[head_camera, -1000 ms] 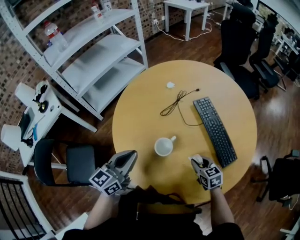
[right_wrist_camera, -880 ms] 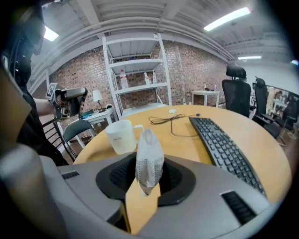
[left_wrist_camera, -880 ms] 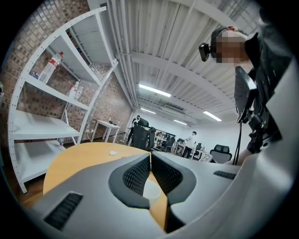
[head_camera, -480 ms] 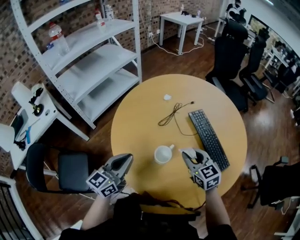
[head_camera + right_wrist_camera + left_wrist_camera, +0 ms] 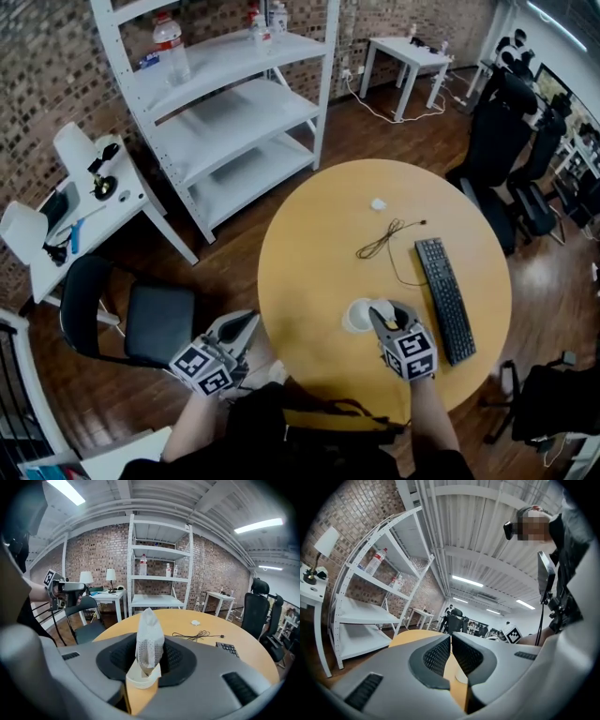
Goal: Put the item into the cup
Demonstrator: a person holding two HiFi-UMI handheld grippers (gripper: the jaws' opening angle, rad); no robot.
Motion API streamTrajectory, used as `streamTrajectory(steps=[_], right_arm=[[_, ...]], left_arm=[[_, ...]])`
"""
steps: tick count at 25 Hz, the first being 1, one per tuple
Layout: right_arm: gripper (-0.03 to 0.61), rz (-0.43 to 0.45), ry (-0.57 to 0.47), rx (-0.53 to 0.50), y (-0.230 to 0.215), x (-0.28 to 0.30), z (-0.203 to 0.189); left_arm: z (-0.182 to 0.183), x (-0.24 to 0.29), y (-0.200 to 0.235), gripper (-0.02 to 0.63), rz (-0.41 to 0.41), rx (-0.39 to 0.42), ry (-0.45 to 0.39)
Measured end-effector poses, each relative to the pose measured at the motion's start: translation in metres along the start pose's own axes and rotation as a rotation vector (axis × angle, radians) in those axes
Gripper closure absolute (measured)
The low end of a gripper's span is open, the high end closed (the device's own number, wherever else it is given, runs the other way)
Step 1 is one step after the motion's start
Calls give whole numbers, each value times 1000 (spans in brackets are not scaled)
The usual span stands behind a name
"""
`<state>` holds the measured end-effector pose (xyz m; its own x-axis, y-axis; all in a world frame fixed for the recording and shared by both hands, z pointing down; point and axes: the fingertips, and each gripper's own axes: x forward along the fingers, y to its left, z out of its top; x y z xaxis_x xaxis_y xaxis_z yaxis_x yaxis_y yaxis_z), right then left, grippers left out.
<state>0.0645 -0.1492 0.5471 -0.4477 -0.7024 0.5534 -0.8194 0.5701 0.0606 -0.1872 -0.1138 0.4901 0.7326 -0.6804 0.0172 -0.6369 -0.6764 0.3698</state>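
Note:
A white cup [image 5: 357, 315] stands on the round wooden table [image 5: 309, 262], near its front edge. My right gripper [image 5: 382, 315] is shut on a white perforated item [image 5: 149, 643] that stands upright between the pads. The jaws hang right over the cup, and the cup's rim [image 5: 142, 679] shows just beneath the item. The gripper hides part of the cup in the head view. My left gripper [image 5: 241, 328] is shut with nothing in it and is held off the table's left edge; its pads [image 5: 440, 654] meet in the left gripper view.
A black keyboard [image 5: 446, 298] lies to the right of the cup. Further back are a black cable [image 5: 384, 239] and a small white object [image 5: 378, 203]. A black chair [image 5: 141, 323] stands left of the table, white shelving [image 5: 234, 103] behind it, and office chairs [image 5: 511, 141] at the right.
My right gripper has carried the white item leftward from beside the cup to over it. The left gripper has stayed low at the left. The head view has shifted.

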Motion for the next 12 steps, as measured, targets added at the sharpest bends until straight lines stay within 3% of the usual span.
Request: streamTrajectory(steps=[5,6,8,12], right_arm=[[460,-21,48,23,3,23,-13],[453,-23,61,25,3,27,-18],[377,-18,79,39,5,33,-26],[377,-20,54,78,7,30,-24]], left_arm=[[3,-22,22,609,45,-16,2],[3,-23,24,609,44,-14,6],[3,-23,26,609,39,-12,12],[4,-20,27,609,25,-8,19]])
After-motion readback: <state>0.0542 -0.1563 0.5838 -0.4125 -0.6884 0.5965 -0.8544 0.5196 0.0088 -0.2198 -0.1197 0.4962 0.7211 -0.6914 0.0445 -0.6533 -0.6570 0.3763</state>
